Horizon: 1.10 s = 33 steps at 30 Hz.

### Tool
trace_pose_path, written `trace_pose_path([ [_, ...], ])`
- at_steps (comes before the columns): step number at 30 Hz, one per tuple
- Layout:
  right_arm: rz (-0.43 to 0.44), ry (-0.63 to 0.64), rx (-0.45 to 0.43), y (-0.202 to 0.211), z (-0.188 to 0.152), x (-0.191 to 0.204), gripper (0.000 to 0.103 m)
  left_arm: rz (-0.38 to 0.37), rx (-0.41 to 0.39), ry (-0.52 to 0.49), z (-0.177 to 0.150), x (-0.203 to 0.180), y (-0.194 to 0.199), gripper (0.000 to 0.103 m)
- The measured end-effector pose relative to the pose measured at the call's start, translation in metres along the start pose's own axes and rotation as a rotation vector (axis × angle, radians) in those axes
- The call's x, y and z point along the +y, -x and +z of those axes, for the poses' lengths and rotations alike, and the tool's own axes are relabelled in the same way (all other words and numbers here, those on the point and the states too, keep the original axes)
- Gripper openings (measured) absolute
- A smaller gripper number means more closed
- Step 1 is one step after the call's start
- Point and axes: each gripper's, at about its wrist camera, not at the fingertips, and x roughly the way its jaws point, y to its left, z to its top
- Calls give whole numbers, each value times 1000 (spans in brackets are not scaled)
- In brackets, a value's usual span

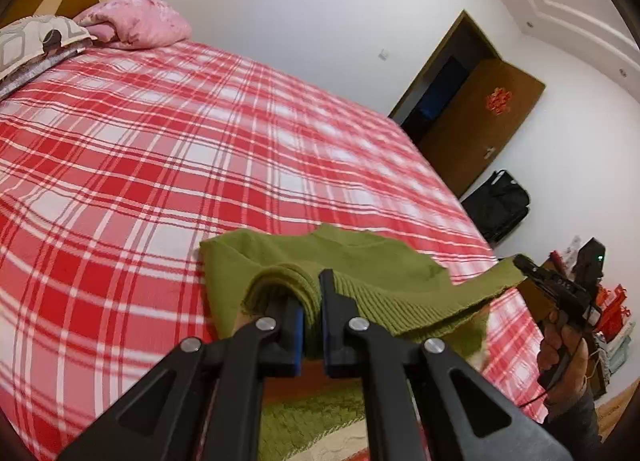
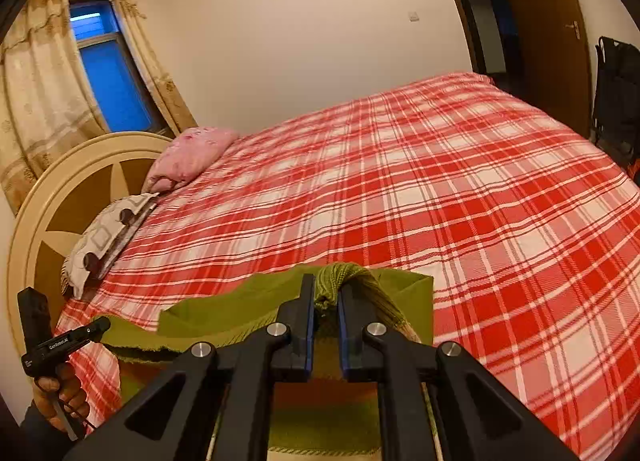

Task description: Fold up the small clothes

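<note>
At the near edge of the bed (image 1: 160, 149), the left gripper (image 1: 311, 301) has its jaws closed on a bunched ribbed hem of the green sweater (image 1: 360, 265). The garment is lifted and stretched between both grippers, its far part draped on the red plaid bedspread. The right gripper (image 2: 325, 301) likewise pinches a gathered green fold, jaws nearly together. Beyond the sweater the bedspread lies broad and flat out to the pillows (image 2: 188, 157) at the headboard. The right wrist view shows the left gripper's side, its label reading roughly "GenRobot.AI", and a curtained window (image 2: 104, 73). The left wrist view alone shows a black bag (image 1: 498, 205) beside the brown door (image 1: 476, 129), which bears a red ornament.
</note>
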Motion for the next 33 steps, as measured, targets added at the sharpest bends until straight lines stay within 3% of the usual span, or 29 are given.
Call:
trace_pose_path([
  [15,-117,-37,108,-112,15,-37,9,95,80,8,19,22,-85,7],
  [22,-174,-42,220,-163,8,-56,10,131,92,-15,15,24,-99,17],
  [24,-198,-14,251,-172,3,-55,11,106,87,8,14,29,-92,26],
  [25,-204,-14,249,-172,2,-55,15,117,76,16,13,32,-88,46],
  [26,-211,-11,246,-172,2,-55,25,150,43,26,13,35,-80,72],
  [27,-218,-5,246,-172,2,-55,31,178,1,39,12,40,-70,82],
  [29,-257,5,237,-170,3,-55,53,186,-44,57,13,49,-55,87],
  [33,-276,-15,199,-157,7,-60,56,187,-55,84,9,61,-34,87],
])
